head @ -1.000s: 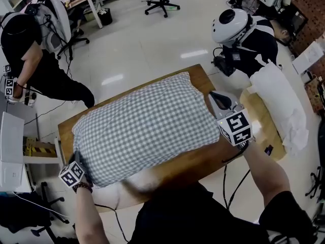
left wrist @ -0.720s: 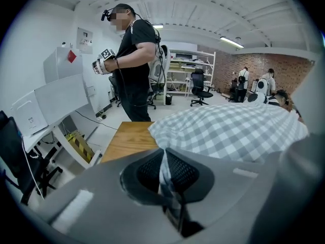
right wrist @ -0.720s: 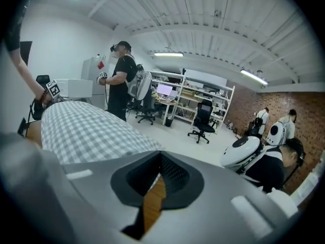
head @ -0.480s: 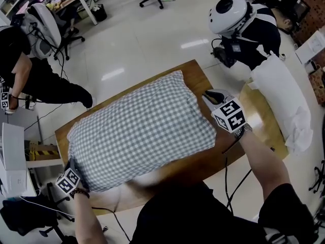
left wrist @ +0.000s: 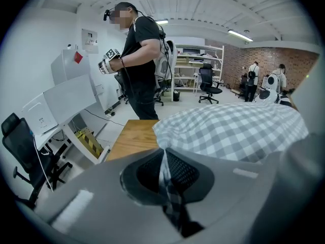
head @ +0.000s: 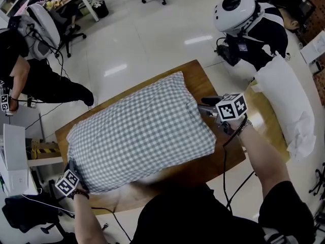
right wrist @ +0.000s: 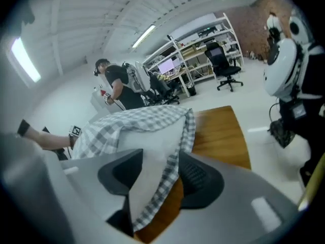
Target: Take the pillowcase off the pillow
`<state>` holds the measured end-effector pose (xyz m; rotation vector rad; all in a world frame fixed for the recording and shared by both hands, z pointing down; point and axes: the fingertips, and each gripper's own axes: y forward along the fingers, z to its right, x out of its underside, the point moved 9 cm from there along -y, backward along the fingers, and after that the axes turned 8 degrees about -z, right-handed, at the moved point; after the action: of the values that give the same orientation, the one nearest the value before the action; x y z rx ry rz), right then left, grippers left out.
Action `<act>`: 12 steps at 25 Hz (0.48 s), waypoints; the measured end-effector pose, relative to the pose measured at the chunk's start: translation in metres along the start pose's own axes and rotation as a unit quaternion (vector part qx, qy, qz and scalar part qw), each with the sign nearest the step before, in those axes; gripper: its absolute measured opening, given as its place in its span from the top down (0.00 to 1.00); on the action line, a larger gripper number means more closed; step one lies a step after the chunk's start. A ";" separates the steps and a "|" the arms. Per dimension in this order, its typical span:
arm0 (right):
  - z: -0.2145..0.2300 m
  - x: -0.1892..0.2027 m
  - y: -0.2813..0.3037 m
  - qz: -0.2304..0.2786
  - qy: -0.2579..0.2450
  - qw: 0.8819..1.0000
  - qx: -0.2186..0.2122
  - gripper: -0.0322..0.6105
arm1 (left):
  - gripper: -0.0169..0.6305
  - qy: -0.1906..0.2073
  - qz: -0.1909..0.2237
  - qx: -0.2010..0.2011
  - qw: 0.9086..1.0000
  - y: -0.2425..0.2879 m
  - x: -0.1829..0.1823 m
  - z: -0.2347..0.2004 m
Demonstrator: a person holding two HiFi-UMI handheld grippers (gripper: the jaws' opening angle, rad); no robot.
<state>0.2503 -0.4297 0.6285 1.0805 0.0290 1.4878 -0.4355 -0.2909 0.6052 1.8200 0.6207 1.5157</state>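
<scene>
A pillow in a grey-and-white checked pillowcase (head: 142, 131) lies across the wooden table (head: 200, 78). My left gripper (head: 73, 169) is at the pillow's near-left corner. In the left gripper view it (left wrist: 163, 159) is shut on a fold of the checked cloth. My right gripper (head: 203, 108) lies at the pillow's right end, where the case is open. Its jaws have just been opening. In the right gripper view they (right wrist: 162, 174) stand apart around the white pillow (right wrist: 152, 146) and the checked hem (right wrist: 175, 166).
A bare white pillow (head: 284, 100) lies on a second wooden table (head: 264, 123) to the right. A person in a white helmet (head: 233, 11) stands beyond it. Another person in black (head: 30, 60) stands at the far left, beside white cabinets (head: 12, 156).
My right gripper has come down and rolled over from above the pillow's right end to its edge, and its jaws have parted. The left gripper has drawn its corner slightly back.
</scene>
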 end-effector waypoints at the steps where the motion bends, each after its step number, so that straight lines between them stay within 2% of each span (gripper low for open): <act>1: 0.008 0.002 0.003 -0.002 0.011 1.000 -0.026 0.59 | 0.96 0.001 -0.001 -0.006 1.000 0.005 0.002 0.005; 3: 0.012 0.004 0.011 -0.013 0.017 0.998 -0.057 0.54 | 0.96 0.001 -0.002 -0.014 1.000 0.009 0.004 0.005; 6: 0.000 0.006 0.022 -0.027 0.033 0.995 -0.094 0.49 | 0.96 0.002 0.006 0.005 1.000 0.007 0.001 0.001; 8: -0.001 0.013 0.028 -0.030 0.054 0.990 -0.127 0.43 | 0.96 0.005 0.009 0.009 1.000 0.008 0.006 0.001; 12: 0.000 0.011 0.032 -0.031 0.087 0.978 -0.186 0.39 | 0.96 0.011 0.010 0.008 1.000 0.008 0.002 0.009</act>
<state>0.2276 -0.4290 0.6537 0.6412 -0.0889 1.4563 -0.4268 -0.2961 0.6119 1.8295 0.6294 1.5492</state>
